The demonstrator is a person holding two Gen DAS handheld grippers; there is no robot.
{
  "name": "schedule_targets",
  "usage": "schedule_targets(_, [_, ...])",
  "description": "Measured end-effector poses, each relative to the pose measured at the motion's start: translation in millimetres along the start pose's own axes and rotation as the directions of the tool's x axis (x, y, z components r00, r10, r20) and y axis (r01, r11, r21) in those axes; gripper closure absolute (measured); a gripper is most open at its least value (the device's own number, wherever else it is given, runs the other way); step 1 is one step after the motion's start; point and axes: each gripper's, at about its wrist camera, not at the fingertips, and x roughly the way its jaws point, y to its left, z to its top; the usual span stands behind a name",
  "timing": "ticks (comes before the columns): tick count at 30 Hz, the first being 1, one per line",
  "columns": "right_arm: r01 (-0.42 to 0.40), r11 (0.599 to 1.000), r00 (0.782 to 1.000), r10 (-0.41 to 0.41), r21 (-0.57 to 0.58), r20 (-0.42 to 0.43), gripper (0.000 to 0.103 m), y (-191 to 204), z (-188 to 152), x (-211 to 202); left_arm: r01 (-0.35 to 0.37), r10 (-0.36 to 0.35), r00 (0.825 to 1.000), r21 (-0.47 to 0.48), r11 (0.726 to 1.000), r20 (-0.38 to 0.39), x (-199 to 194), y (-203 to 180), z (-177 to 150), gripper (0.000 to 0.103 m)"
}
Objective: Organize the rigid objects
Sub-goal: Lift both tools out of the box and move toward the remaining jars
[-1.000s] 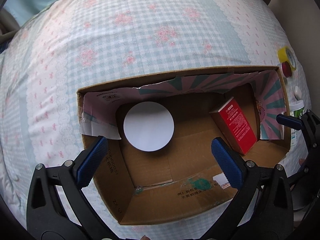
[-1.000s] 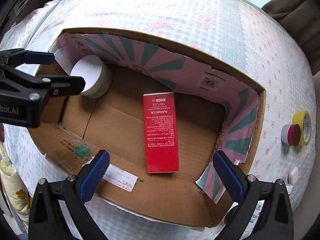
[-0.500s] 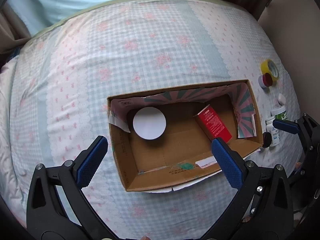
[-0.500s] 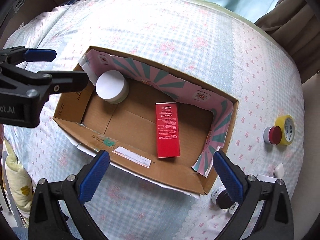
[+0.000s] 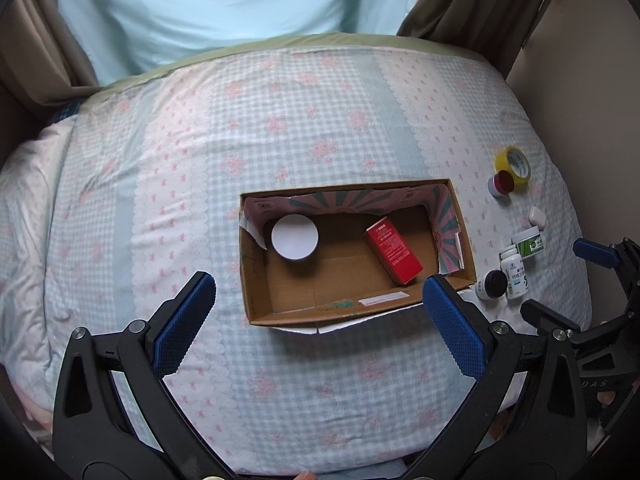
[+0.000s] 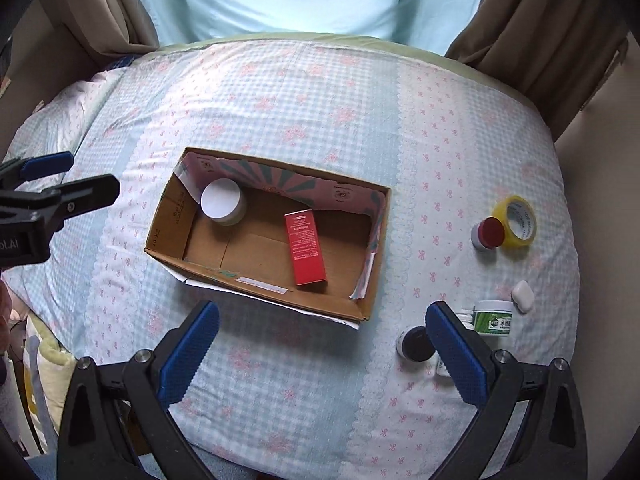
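Right wrist view: at the bottom of the frame the right gripper (image 6: 322,344) has its jaws wide open and empty, as has the left gripper (image 5: 318,312). Beyond, mid-frame, the cardboard box (image 6: 256,280) on the bed (image 6: 320,92) holds a red carton (image 6: 305,253) and a white jar (image 6: 222,201). At lower right the small bottles (image 6: 416,345) crowd together, so a grab there could topple neighbours on the soft quilt.

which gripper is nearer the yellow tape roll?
Right. The right gripper hovers open beside the bottle cluster, on the yellow tape roll side of the box; the left gripper hovers open further left.
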Motion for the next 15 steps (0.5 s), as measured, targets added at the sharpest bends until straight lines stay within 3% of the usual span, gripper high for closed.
schedule_targets(10, [-0.017,0.997,0.998,0.012,0.077,0.066,0.0,-110.7,-43.6,-52.8,0.024,-0.018,0.999,-0.183,0.983,0.029,-31.3,-87.6,-59.5,0.0])
schedule_targets(15, [-0.015,0.998,0.997,0.011,0.056,0.07,0.0,-166.0,-55.8,-59.9,0.026,-0.014,0.999,-0.257,0.966,0.046,-32.1,-132.8,-79.4,0.0])
